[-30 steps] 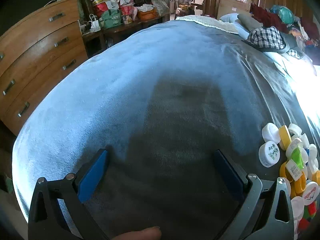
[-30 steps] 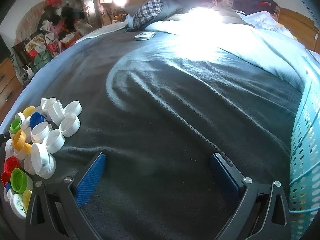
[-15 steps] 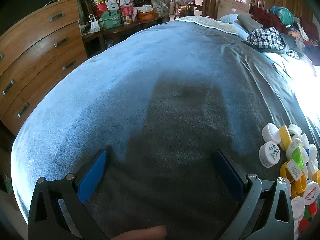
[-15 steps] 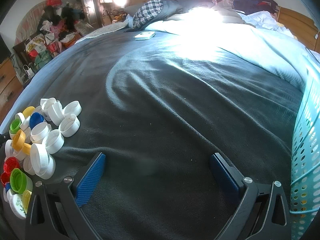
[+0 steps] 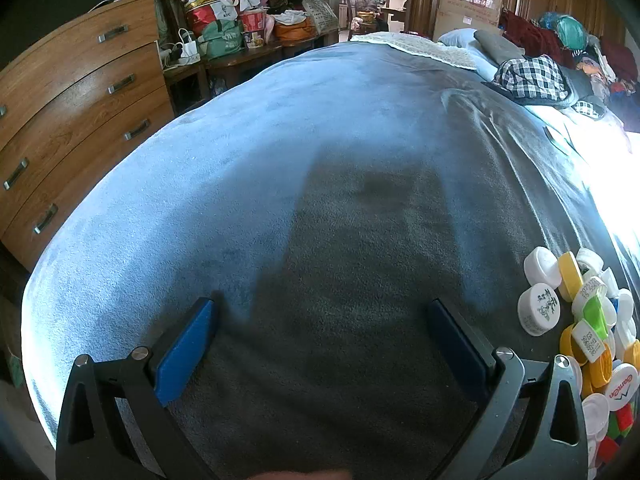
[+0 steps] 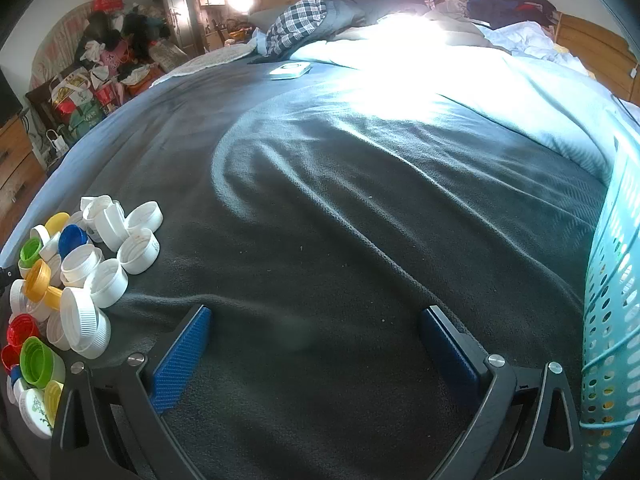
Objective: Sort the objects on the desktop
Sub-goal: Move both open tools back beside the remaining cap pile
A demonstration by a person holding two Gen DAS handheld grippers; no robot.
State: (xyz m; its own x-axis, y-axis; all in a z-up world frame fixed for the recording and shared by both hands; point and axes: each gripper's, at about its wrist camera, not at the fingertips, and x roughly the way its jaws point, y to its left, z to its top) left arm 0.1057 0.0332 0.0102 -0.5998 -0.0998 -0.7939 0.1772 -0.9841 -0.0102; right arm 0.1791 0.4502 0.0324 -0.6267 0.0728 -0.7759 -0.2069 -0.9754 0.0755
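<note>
A pile of bottle caps (image 6: 76, 276), mostly white with yellow, green, red and blue ones, lies on the grey blanket (image 6: 320, 220) at the left of the right wrist view. The same pile of caps (image 5: 580, 320) shows at the right edge of the left wrist view. My left gripper (image 5: 320, 312) is open and empty, low over the blanket, left of the pile. My right gripper (image 6: 316, 320) is open and empty, low over the blanket, right of the pile. A turquoise perforated basket (image 6: 612, 300) stands at the right edge of the right wrist view.
The surface is a bed. A wooden chest of drawers (image 5: 68, 112) stands beyond its left edge. A cluttered side table with bags (image 5: 240, 28) is at the back. A plaid cloth (image 6: 298, 24) and a small white device (image 6: 290, 70) lie farther up the bed.
</note>
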